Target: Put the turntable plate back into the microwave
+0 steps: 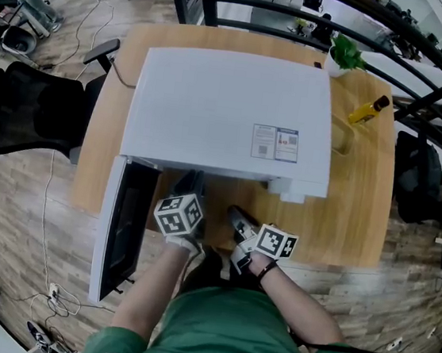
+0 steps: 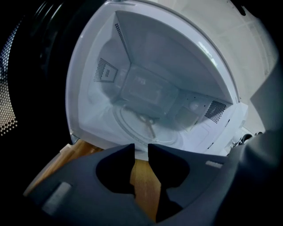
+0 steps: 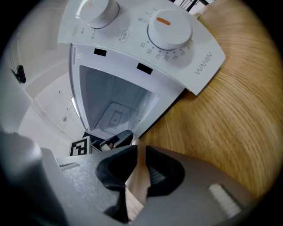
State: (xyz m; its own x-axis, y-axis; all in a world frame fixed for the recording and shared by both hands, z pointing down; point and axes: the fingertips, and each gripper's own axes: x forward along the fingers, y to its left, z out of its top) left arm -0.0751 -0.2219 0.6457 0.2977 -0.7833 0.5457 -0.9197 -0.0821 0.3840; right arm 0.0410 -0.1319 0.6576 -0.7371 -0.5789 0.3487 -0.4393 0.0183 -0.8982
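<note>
Your left gripper [image 2: 140, 148] hangs empty, jaws slightly parted, at the microwave's [image 1: 228, 117] open mouth by the table's [image 1: 350, 228] front edge, likely because the turntable plate [image 2: 146, 129] already lies on the cavity floor. Your right gripper [image 3: 140, 150], equally empty and parted, idles alongside.

head: down onto microwave [image 1: 229, 113] | gripper views: close, share cavity [image 2: 146, 101]

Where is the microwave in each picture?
Head view: the microwave is the big white box in the middle, seen from above.
Left gripper view: the microwave shows its open inside, filling the upper middle.
Right gripper view: the microwave has its knob panel at the top, with the opening below.
Shared landmark: the wooden table under it.
</note>
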